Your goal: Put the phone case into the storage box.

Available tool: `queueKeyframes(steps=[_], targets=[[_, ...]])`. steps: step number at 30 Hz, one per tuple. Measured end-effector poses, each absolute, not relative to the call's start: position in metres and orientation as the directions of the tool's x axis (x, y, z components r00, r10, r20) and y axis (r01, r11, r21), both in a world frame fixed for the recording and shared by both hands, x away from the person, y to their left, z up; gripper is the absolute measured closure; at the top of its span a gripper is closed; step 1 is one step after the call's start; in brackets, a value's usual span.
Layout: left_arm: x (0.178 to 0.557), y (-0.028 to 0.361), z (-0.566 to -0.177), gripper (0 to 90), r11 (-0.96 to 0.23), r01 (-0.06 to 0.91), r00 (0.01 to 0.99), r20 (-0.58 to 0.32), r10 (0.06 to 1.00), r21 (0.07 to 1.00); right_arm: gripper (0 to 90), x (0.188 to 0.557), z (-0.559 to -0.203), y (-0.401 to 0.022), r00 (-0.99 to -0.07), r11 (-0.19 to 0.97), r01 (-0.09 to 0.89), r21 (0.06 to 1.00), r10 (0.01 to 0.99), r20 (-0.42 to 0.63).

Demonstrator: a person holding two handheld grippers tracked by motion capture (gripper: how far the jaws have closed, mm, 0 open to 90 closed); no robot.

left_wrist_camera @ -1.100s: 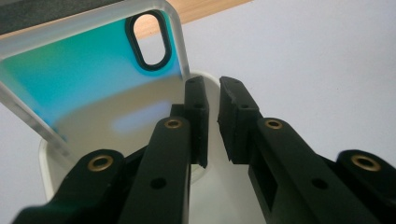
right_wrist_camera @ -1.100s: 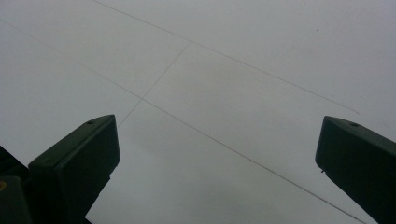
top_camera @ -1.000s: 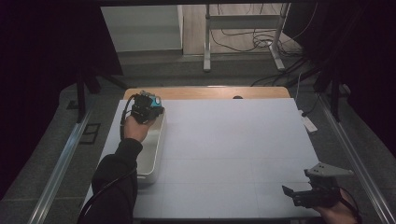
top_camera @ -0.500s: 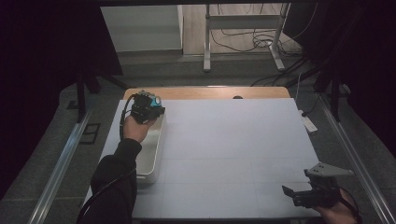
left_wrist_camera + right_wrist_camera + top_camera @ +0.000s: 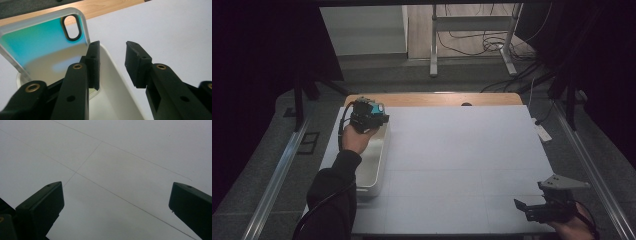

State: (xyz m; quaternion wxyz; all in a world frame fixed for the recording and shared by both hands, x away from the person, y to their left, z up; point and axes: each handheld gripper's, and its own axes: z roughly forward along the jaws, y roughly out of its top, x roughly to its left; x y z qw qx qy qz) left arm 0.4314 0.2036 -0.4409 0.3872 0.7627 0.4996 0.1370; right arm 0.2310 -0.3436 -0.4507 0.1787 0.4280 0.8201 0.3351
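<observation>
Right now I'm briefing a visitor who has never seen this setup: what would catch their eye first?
Probably the iridescent teal phone case, standing tilted in the white bin at the table's left edge. The left gripper hovers over the bin's rim, its jaws having just been opening, with nothing between them. The right gripper waits open over the bare white table at the near right corner.

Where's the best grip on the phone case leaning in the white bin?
Probably the phone case by its raised long edge near the camera cutout, coming from above. It stands tilted in the white bin, so that thin edge is free. The left gripper, jaws just opening, has nothing between its pads.
</observation>
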Motion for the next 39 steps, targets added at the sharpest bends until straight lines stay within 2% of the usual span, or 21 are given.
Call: queueKeyframes(steps=[39], targets=[[0.409,0.196,-0.426,42.2,-0.227,0.603,0.536,-0.177,0.826,0.764,0.1,0.231,-0.451,-0.343,-0.573,0.416,0.58,0.7,0.82,-0.012]])
